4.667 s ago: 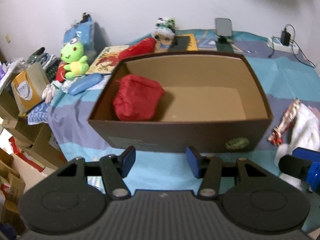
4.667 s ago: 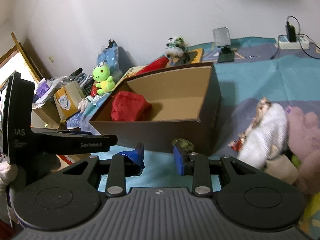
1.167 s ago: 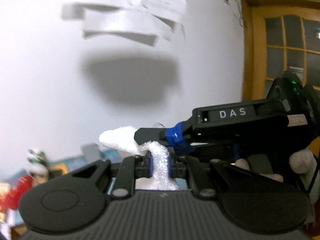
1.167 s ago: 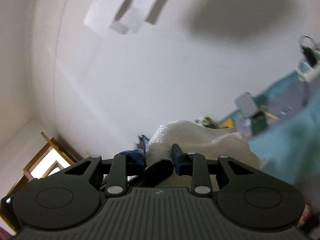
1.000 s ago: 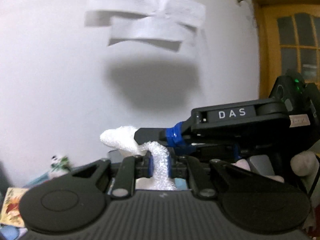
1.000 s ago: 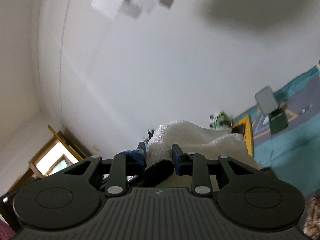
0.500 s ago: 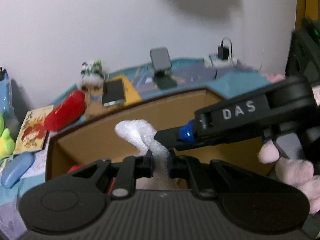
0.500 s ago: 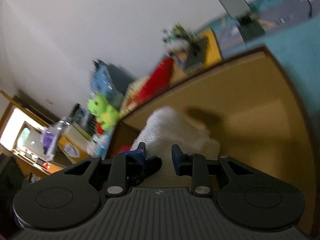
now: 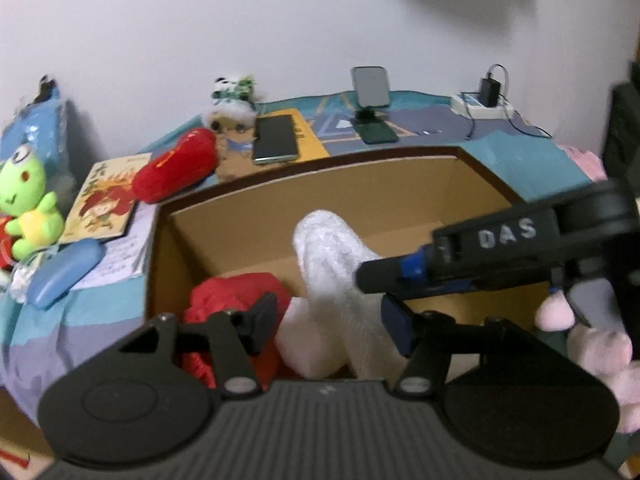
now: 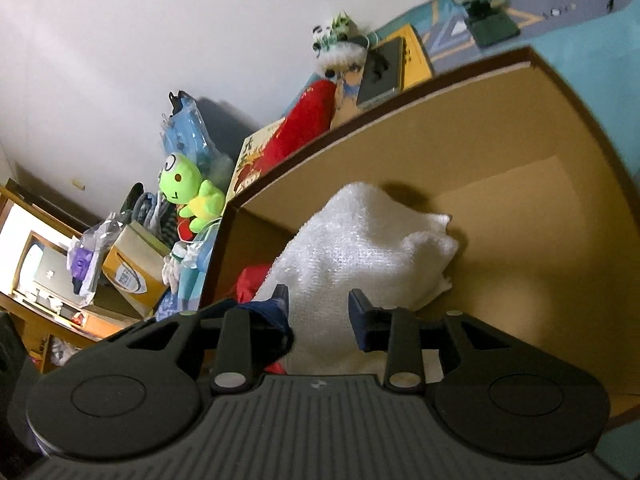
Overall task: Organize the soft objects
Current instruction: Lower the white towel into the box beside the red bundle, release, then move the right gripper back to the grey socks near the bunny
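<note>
Both tools' jaws have just been opening, left tool (image 9: 324, 326) wide, right tool (image 10: 318, 310) narrower, white towel (image 10: 360, 248) between them, dropping beside the red cloth (image 9: 236, 292) in the cardboard box (image 10: 520, 128), frame centre.

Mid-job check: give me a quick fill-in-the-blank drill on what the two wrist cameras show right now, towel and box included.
1. The white towel now sits inside the cardboard ____.
2. Beside the towel in the cardboard box lies a cloth bundle coloured ____.
3. The left gripper has just been opening; its jaws stand ____ with the towel between them.
4. The frog plush outside the box is mostly ____.

Missing words: box; red; open; green
</note>
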{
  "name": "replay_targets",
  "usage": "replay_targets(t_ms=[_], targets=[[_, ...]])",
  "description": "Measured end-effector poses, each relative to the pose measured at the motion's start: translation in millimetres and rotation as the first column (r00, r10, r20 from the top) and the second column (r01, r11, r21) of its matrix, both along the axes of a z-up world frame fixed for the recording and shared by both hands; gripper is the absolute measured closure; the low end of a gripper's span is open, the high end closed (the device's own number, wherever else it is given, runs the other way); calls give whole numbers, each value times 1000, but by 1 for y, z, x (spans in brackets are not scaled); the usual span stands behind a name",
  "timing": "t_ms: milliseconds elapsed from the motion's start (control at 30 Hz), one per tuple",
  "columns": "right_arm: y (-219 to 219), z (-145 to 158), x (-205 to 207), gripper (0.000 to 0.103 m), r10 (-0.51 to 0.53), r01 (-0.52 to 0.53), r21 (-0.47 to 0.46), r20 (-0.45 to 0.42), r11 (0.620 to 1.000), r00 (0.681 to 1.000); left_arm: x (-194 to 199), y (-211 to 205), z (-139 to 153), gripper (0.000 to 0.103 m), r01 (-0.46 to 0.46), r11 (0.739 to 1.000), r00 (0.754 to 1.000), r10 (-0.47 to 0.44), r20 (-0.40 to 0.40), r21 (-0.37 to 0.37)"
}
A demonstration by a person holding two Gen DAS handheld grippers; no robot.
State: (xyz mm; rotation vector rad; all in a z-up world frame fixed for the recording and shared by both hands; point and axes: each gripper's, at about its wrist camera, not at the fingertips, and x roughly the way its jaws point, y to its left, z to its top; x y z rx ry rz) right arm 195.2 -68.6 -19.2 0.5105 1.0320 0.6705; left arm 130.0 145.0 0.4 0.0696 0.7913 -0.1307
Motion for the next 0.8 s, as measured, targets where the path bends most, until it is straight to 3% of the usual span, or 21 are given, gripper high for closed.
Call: replay_targets(t_ms=[200, 433, 800], targets=[[-5, 8, -11, 85, 9, -9, -5, 49, 1000, 999, -6, 0, 17, 40, -108, 994, 994, 109, -21, 26], [-16, 27, -31, 85, 32, -32, 0, 127, 999, 991, -23, -12, 32, 39, -227, 969, 973, 229, -12, 101], [-50, 38, -69, 85, 99, -97, -23, 191, 995, 977, -59, -49, 43, 37, -321, 935, 946, 325, 3, 152]])
